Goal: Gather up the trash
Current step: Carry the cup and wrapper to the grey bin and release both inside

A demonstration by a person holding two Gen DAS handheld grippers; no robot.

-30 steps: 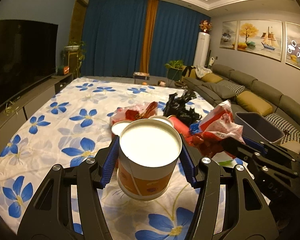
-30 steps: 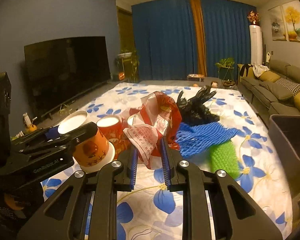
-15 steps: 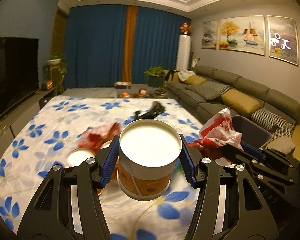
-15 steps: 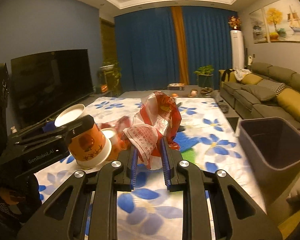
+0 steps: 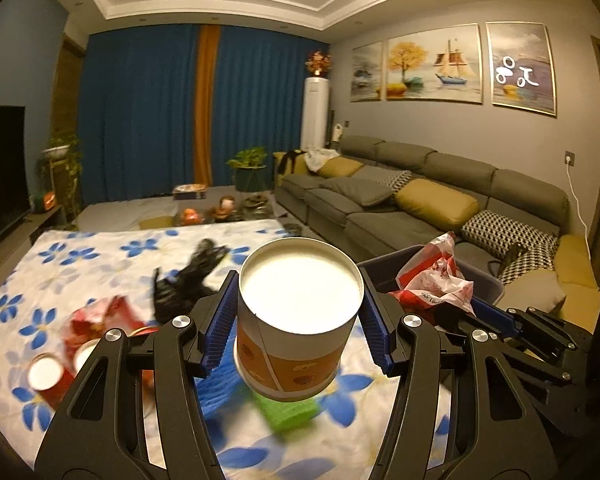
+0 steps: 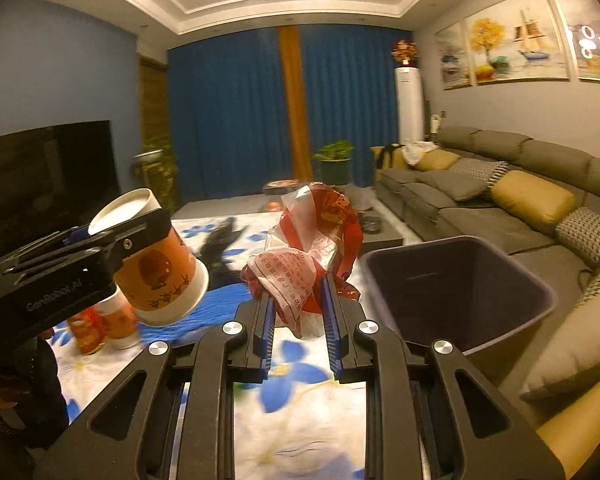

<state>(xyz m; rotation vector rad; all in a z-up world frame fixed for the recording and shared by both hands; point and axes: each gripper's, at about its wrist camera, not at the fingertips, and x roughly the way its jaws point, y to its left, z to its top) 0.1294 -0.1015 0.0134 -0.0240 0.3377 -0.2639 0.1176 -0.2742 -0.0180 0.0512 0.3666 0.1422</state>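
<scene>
My left gripper [image 5: 300, 320] is shut on an orange paper cup [image 5: 296, 320], held upside down above the flowered cloth; the cup also shows in the right wrist view [image 6: 160, 264]. My right gripper [image 6: 298, 312] is shut on a crumpled red and clear plastic bag [image 6: 308, 240], also seen in the left wrist view [image 5: 432, 280]. A dark grey trash bin [image 6: 460, 288] stands just right of the bag, its open mouth facing up. Its rim shows behind the bag in the left wrist view [image 5: 384, 262].
On the flowered cloth [image 5: 80, 264] lie a black bag [image 5: 188, 280], red cups [image 5: 48, 376], a red wrapper [image 5: 100, 316], blue netting [image 5: 220, 384] and green netting [image 5: 288, 412]. A grey sofa [image 6: 500, 200] runs along the right. A TV [image 6: 60, 176] stands left.
Both grippers have swung right and lifted with their loads. The bin has come close beside the plastic bag, and the trash pile has slid to the lower left.
</scene>
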